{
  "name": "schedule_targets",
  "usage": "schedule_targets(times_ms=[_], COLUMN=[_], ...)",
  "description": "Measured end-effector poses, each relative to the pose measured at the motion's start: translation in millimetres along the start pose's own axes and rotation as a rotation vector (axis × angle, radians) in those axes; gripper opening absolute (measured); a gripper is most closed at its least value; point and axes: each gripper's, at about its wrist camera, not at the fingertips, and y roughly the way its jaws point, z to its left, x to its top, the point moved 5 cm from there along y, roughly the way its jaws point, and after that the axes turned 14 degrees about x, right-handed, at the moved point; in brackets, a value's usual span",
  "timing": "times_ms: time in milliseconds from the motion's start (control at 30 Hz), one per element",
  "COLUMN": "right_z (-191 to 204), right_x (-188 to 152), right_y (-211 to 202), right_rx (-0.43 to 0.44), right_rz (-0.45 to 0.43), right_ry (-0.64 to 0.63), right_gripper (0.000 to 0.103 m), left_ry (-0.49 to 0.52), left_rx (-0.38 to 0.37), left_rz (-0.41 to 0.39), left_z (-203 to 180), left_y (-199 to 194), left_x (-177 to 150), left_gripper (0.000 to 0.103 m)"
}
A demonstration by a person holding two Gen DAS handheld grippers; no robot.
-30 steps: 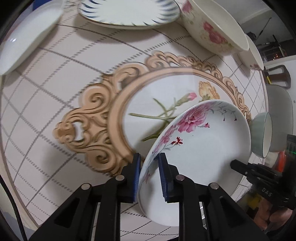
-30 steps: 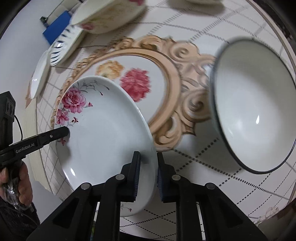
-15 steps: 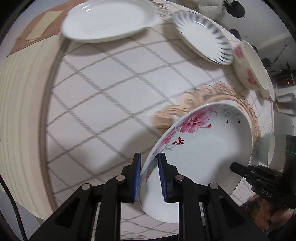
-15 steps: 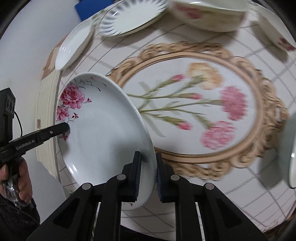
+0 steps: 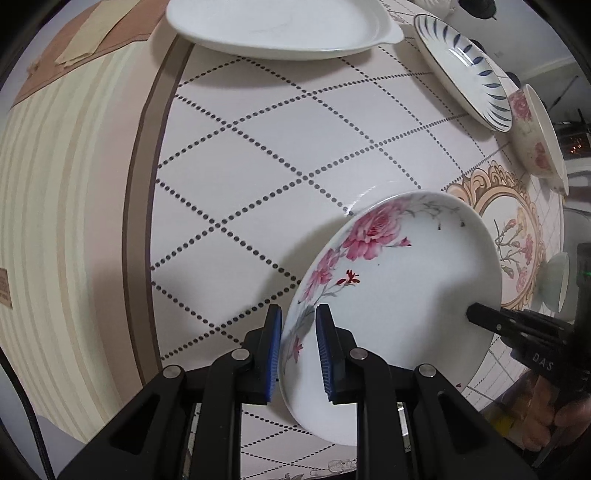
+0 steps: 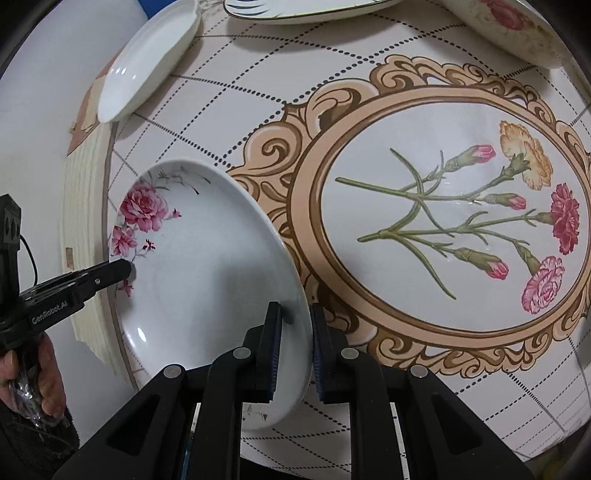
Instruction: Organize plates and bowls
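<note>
Both grippers, left (image 5: 298,347) and right (image 6: 295,345), are clamping opposite rims of the rose plate (image 5: 399,295), carrying it above the table (image 5: 258,147). Next, judging: lowering it level beside the white dish (image 5: 280,29) before releasing.

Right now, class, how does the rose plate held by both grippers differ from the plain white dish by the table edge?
The rose plate carries pink flowers; the white dish is unpatterned. The rose plate is round, the white dish oval with a lug handle. The rose plate is held tilted above the tablecloth; the white dish rests on it. Both are glossy white and empty.
</note>
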Motion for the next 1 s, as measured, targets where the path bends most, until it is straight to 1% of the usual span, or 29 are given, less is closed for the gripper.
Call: schedule_targets(times_ms=[133, 200, 300, 333, 367, 400, 433, 467, 500, 567, 600, 667, 700, 767, 833, 867, 933, 1000], right_z=[-3, 6, 13, 15, 17, 18, 20, 23, 28, 40, 45, 57, 62, 75, 86, 92, 97, 103], right_x=[2, 6, 4, 3, 0, -3, -5, -9, -15, -25, -30, -46, -52, -66, -73, -78, -79, -78], right_y=[2, 9, 9, 6, 3, -3, -7, -14, -21, -30, -35, -49, -54, -66, -76, -86, -97, -109], right_rx=[-0.021, -0.052, -0.119, -0.142, -0.158, -0.185, -0.2, -0.213, -0.225, -0.258, -0.264, -0.259, -0.251, -0.232, -0.226, -0.225, -0.221, -0.211], right_rz=[0.006, 0.01, 0.011, 0.01, 0.014, 0.004, -0.003, -0.014, -0.027, -0.039, -0.048, -0.068, -0.077, -0.1, -0.125, -0.149, -0.178, -0.222], right_ry=[0.007, -0.01, -0.027, -0.031, -0.025, -0.027, -0.027, -0.03, -0.04, -0.068, -0.078, -0.093, -0.096, -0.097, -0.098, -0.096, -0.095, -0.087], right_gripper=[0.018, 0.019, 0.019, 0.021, 0.032, 0.04, 0.055, 0.063, 0.065, 0.075, 0.077, 0.089, 0.09, 0.099, 0.103, 0.103, 0.103, 0.103], left_ry=[0.011, 0.008, 0.006, 0.003, -0.002, -0.007, -0.01, -0.012, -0.012, -0.014, -0.014, -0.009, -0.006, -0.002, -0.002, -0.012, -0.025, -0.032], left_rx=[-0.017, -0.013, 0.02, 0.043, 0.065, 0.089, 0.12, 0.132, 0.143, 0.164, 0.164, 0.165, 0.162, 0.15, 0.119, 0.099, 0.056, 0.025], left_rz=[0.0, 0.005, -0.001, -0.008, -0.018, -0.023, -0.026, -0.033, -0.04, -0.052, -0.058, -0.071, -0.081, -0.102, -0.126, -0.138, -0.153, -0.178], left_z=[0, 1, -6, -4, -7, -20, -17, -16, -17, -20, -22, -28, -32, -37, -40, -41, -44, -46], left_y=[1, 2, -3, -7, -10, -11, -15, -21, -27, -38, -44, -57, -64, -76, -91, -99, -112, -126], left_x=[0, 0, 4, 3, 3, 7, 3, -2, -6, -16, -21, -32, -38, -46, -53, -55, -52, -50], left_gripper=[0.016, 0.016, 0.018, 0.019, 0.022, 0.024, 0.028, 0.031, 0.032, 0.039, 0.042, 0.059, 0.064, 0.084, 0.09, 0.093, 0.096, 0.096])
